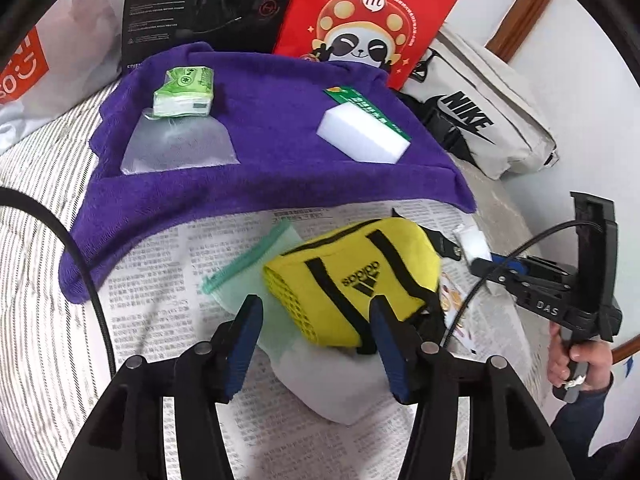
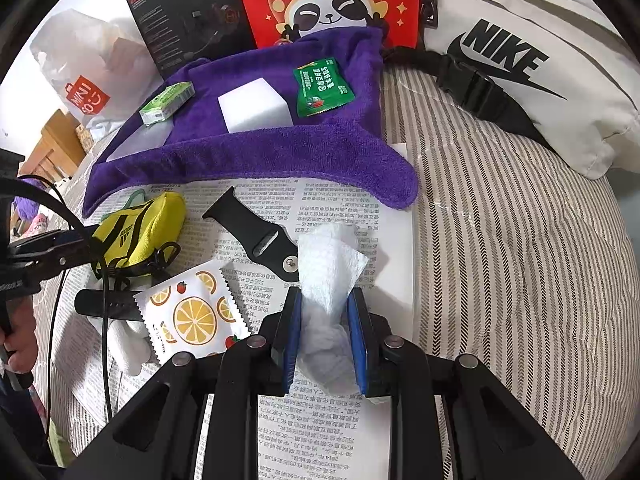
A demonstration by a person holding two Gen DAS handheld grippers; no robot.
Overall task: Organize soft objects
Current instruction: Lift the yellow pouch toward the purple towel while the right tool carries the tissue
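white tissue [image 2: 330,276]: clamped between the pads of the right gripper [image 2: 324,336], held over the newspaper [image 2: 332,432]. left gripper [image 1: 316,344]: jaws apart, gripping nothing, straddling the near end of the yellow pouch [image 1: 352,276], which lies on a green zip bag [image 1: 248,264]. step in hand, by judgement: collecting loose soft items. next move calls for carrying the tissue to the purple towel [image 2: 256,156], beside the white sponge [image 2: 254,110] and tissue pack [image 2: 166,102].

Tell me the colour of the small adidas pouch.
Yellow with black stripes; clearest in the left wrist view.
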